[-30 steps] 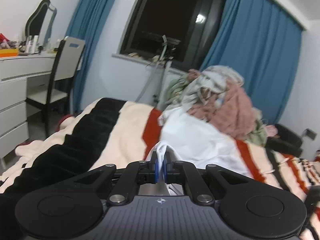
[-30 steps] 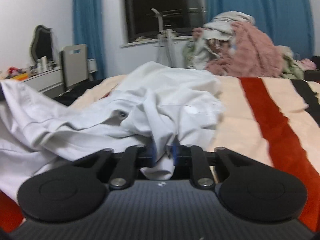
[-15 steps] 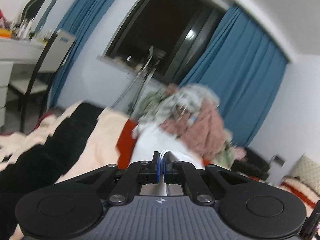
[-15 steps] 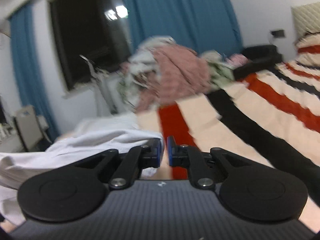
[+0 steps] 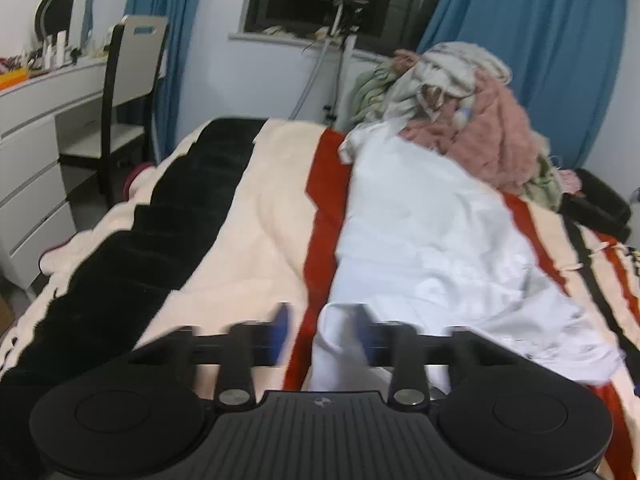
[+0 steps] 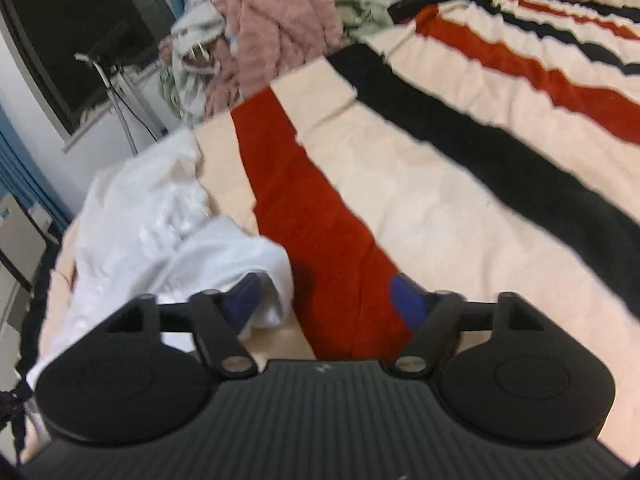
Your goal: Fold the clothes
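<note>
Lying across striped blanket (image 5: pixel 248 216), white garment (image 5: pixel 420 240), both grippers' jaws just opened, apart, no legible writing.

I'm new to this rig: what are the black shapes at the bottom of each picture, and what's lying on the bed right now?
There is no robot arm: a person carries one hand-held gripper in each hand, with a fisheye camera looking forward along its two blue-padded fingers. The left hand-held gripper and the right hand-held gripper have both just been opening, releasing the crumpled white cotton garment. Its cloth still lies between or beside the fingers, unpinched, spread on the red, cream and black striped blanket. Behind it sits a pile of unfolded laundry topped with a fuzzy pink piece.
</note>
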Action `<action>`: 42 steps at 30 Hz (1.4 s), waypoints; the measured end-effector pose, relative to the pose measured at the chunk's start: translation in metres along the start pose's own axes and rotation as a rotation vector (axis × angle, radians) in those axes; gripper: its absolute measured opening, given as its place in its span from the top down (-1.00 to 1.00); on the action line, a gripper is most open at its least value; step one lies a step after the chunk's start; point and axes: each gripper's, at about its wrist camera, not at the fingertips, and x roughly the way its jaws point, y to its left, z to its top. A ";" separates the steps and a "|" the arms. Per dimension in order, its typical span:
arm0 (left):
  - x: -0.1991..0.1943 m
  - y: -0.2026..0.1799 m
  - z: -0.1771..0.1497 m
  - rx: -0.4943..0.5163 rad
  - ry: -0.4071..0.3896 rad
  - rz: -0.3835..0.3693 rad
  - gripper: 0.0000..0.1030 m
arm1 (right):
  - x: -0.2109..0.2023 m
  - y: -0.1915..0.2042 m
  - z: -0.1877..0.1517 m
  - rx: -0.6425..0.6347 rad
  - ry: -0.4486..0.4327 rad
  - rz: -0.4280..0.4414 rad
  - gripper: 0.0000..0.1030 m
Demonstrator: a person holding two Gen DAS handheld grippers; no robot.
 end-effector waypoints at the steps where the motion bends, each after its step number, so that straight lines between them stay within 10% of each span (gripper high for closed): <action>1: -0.008 -0.001 0.000 0.009 -0.016 -0.003 -0.19 | -0.007 0.001 0.003 0.003 -0.005 0.011 -0.51; 8: -0.067 -0.027 -0.008 0.156 -0.169 -0.125 -0.32 | -0.039 0.021 0.018 -0.092 -0.030 0.152 -0.58; 15: -0.011 -0.107 -0.037 0.554 -0.082 -0.240 0.01 | -0.029 0.042 0.008 -0.238 -0.031 0.195 -0.58; 19: 0.028 -0.121 -0.054 0.638 0.005 -0.175 0.38 | -0.021 0.044 0.001 -0.291 -0.028 0.192 -0.58; 21: 0.029 -0.117 -0.054 0.615 -0.005 -0.162 0.80 | -0.013 0.044 0.000 -0.291 -0.015 0.196 -0.58; 42: -0.066 -0.091 -0.029 0.332 -0.314 -0.320 0.90 | -0.019 0.072 -0.030 -0.319 -0.063 0.409 -0.58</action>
